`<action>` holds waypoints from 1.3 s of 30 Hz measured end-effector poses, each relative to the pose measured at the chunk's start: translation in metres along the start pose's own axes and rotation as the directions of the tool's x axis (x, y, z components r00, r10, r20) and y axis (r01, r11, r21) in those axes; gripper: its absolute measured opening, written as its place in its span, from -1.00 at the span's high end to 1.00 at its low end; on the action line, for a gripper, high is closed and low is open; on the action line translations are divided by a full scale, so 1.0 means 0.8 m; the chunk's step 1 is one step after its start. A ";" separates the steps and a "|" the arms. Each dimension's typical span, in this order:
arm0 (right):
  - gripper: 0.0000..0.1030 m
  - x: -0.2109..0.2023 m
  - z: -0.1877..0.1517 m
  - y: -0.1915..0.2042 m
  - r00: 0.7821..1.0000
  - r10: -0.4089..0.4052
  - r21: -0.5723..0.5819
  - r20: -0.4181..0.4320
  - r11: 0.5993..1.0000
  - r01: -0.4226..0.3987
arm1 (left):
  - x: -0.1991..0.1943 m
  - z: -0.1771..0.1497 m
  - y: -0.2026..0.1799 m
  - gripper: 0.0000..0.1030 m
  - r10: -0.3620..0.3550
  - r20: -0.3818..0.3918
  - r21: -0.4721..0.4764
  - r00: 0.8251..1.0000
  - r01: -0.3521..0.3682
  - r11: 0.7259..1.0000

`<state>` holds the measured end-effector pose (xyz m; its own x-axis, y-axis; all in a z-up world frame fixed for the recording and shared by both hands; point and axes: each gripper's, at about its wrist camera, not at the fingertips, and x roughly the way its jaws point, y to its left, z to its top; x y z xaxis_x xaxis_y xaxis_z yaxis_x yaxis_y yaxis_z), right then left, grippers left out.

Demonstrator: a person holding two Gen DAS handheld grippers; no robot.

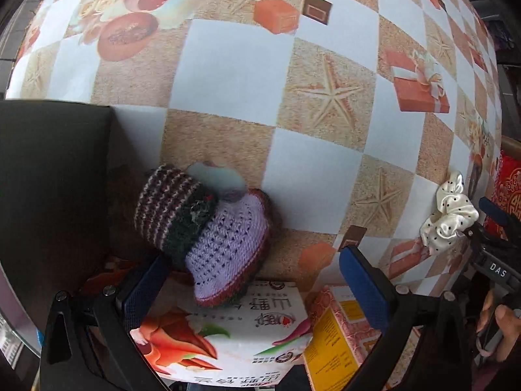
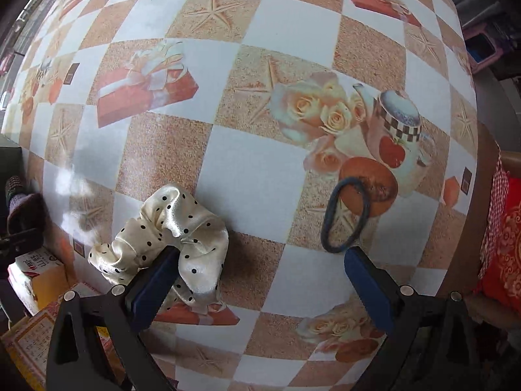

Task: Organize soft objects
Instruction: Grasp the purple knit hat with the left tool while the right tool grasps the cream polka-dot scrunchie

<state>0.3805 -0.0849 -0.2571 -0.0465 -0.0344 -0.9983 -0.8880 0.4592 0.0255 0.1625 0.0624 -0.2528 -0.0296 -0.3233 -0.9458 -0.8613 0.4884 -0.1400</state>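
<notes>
- In the left wrist view, our left gripper (image 1: 257, 288) stands wide open and holds nothing; its two blue fingers (image 1: 146, 288) are far apart.
- Between these fingers, and a little ahead of them, lies a knitted hat (image 1: 208, 228) with a striped dark crown and a lilac brim.
- The hat rests partly on the checked tablecloth (image 1: 234, 62) and partly on a printed carton (image 1: 228, 335) that lies just under the fingers. It is not inside any container.
- To the left of the left finger stands a dark box (image 1: 52, 176); the hat lies close beside its wall. We cannot tell what is inside the box.
- Under the right finger of this gripper lies a second box, yellow and pink (image 1: 338, 332), just beside the carton.
- Our right gripper (image 2: 260, 277) is also wide open and grips nothing.
- A cream scrunchie with black dots (image 2: 169, 224) lies on the tablecloth at the left finger (image 2: 156, 283) of this gripper. That finger partly covers it, but the fingers are not closed on it.
- Just ahead of the right finger tip lies a dark blue hair tie (image 2: 329, 211), an oval loop flat on the cloth; whether it touches the finger we cannot tell.
- The scrunchie and the hair tie are well apart, one at each finger.
</notes>
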 end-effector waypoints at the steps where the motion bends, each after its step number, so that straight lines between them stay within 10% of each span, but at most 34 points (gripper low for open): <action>1: -0.96 -0.002 -0.004 -0.006 1.000 0.008 0.016 0.007 1.000 -0.008 | -0.001 0.002 -0.009 -0.99 -0.047 0.004 0.021 0.999 0.047 0.999; 4: -0.96 -0.014 -0.014 -0.031 0.999 0.012 0.080 0.035 0.997 -0.014 | -0.015 0.006 -0.044 -0.99 -0.162 0.029 0.100 0.986 0.159 0.982; 13: -0.96 -0.055 -0.034 -0.035 0.980 0.154 0.078 0.130 0.983 -0.165 | -0.026 0.011 -0.039 -0.99 -0.010 0.097 0.105 0.995 0.000 0.994; 39: -1.00 -0.005 -0.028 0.054 0.992 0.011 -0.035 0.128 0.999 -0.007 | 0.035 0.053 -0.070 -1.00 0.161 0.042 0.107 0.986 -0.165 0.981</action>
<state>0.3323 -0.0848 -0.2512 0.0027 0.0851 -0.9964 -0.9032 0.4280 0.0341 0.2315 0.0602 -0.2841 -0.1467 -0.2062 -0.9675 -0.7856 0.6186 -0.0127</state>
